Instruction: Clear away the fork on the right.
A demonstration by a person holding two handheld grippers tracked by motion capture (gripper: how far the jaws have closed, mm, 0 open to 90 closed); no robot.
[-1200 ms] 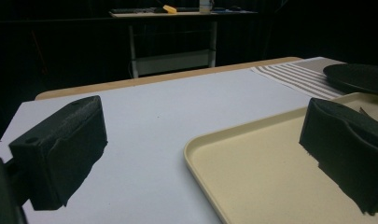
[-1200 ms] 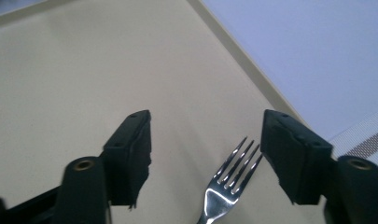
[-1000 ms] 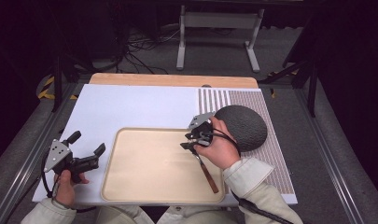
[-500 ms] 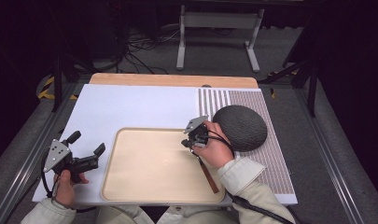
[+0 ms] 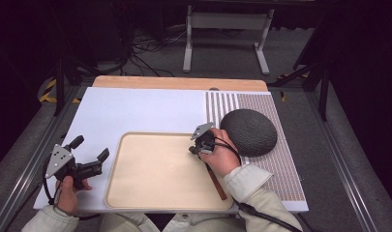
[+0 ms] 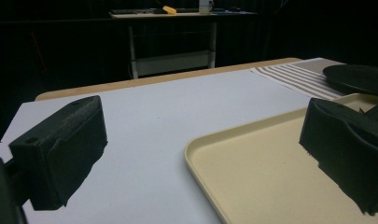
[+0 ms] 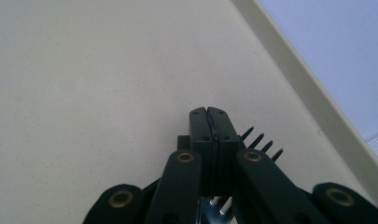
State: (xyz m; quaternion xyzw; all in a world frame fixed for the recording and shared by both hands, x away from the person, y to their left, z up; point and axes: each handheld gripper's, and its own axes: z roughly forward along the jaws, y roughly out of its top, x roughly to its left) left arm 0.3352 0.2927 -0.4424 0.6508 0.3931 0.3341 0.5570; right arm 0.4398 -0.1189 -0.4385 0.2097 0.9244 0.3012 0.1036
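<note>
A beige tray (image 5: 135,193) lies on the white mat at the near middle of the table. My right gripper (image 5: 196,149) is low over the tray's right part, its jaws pressed together, shut on a fork. In the right gripper view (image 7: 210,116) the fork's tines (image 7: 261,140) stick out just behind the shut jaws, close above the tray floor (image 7: 84,70). The fork's brown handle (image 5: 217,181) runs back under the hand. My left gripper (image 5: 91,148) hangs open left of the tray with nothing between its jaws; its own view (image 6: 205,154) shows the tray's corner (image 6: 196,144).
A dark grey textured dome (image 5: 248,131) sits on the striped mat (image 5: 280,164) just right of the tray, also in the left gripper view (image 6: 357,77). A wooden board (image 5: 179,83) edges the table's far side. Metal rails run along both sides.
My right gripper has sunk toward the tray floor and drifted slightly nearer, and its jaws have closed. The left gripper has stayed where it was.
</note>
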